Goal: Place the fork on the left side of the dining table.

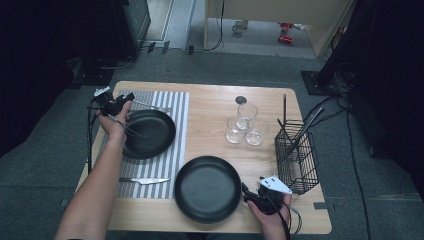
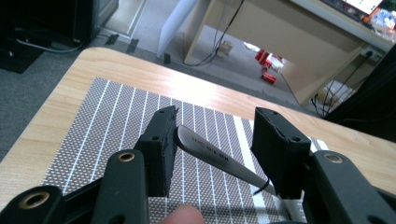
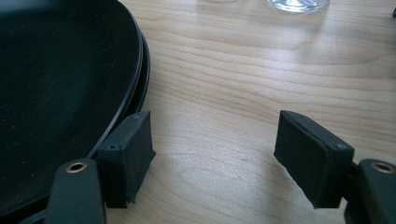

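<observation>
In the high view, the left gripper sits at the far left of the counter, over the striped placemat beside a black plate. A fork lies from the gripper along the plate's far rim. The right gripper rests near the front edge, just right of a second black plate.

In the left gripper view, the fork's handle runs between spread jaws, its end against one pad, the other pad apart.

In the right gripper view, the jaws stand spread over bare wood, one beside the plate's rim.
</observation>
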Available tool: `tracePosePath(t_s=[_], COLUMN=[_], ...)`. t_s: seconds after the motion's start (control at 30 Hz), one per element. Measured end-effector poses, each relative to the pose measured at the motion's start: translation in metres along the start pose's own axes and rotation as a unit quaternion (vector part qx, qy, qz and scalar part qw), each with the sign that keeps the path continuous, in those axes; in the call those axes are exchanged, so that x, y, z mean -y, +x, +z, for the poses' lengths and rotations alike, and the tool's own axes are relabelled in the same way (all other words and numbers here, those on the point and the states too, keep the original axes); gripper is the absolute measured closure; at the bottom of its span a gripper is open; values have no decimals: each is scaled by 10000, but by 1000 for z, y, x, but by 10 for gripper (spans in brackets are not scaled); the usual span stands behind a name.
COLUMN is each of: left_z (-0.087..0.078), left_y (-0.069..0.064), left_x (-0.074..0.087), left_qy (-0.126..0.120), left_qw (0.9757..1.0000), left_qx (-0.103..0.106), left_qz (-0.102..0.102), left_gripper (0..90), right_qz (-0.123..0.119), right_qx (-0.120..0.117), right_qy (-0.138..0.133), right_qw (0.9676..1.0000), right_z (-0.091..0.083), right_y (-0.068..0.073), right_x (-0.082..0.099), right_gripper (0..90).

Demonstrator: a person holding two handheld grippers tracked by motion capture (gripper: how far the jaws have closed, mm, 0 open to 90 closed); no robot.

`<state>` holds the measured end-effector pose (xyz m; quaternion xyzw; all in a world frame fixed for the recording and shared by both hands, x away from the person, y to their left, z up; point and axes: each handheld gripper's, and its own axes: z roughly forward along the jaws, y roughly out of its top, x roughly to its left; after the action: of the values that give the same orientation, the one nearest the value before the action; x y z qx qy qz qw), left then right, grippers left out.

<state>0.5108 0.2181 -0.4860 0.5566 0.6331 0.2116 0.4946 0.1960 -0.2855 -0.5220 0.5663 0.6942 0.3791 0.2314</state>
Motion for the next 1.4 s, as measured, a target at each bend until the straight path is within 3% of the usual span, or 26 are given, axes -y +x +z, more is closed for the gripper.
tracePosePath(t_s=[0.13,0.23,0.53,0.63,0.7,0.83,1.03,1.2,1.3,1.4], left_z=[1,6,13,14,15,19,21,20,18,15], left_y=[3,5,0,0,1,-3,-7,-7,-8,-8], left_x=[-1,-1,-1,-1,-1,-1,-1,-1,-2,-2], left_qy=[236,553,769,833,982,1286,1299,1282,1207,1038], left_qw=[9997,9984,9970,9965,9951,9910,9898,9897,9904,9926], left_qx=[-43,76,36,47,94,112,-128,-163,-138,-110], left_qz=[-30,-90,73,42,42,363,575,612,663,619], left_gripper=[504,490,473,465,464,440,415,387,390,398], right_qz=[-7,-3,-1,7,6,-1,-3,1,-2,-9], right_qx=[4,8,3,-9,-5,0,5,8,9,6], right_qy=[-3,1,-8,-6,-8,-19,-21,-16,-16,-21], right_qw=[10000,10000,10000,10000,10000,10000,10000,10000,10000,10000], right_z=[0,0,0,0,0,0,0,0,0,0], right_y=[0,0,0,-1,-1,0,0,0,0,0], right_x=[0,0,0,0,0,0,0,0,0,0], right_gripper=[279,279,280,280,280,281,280,281,281,281])
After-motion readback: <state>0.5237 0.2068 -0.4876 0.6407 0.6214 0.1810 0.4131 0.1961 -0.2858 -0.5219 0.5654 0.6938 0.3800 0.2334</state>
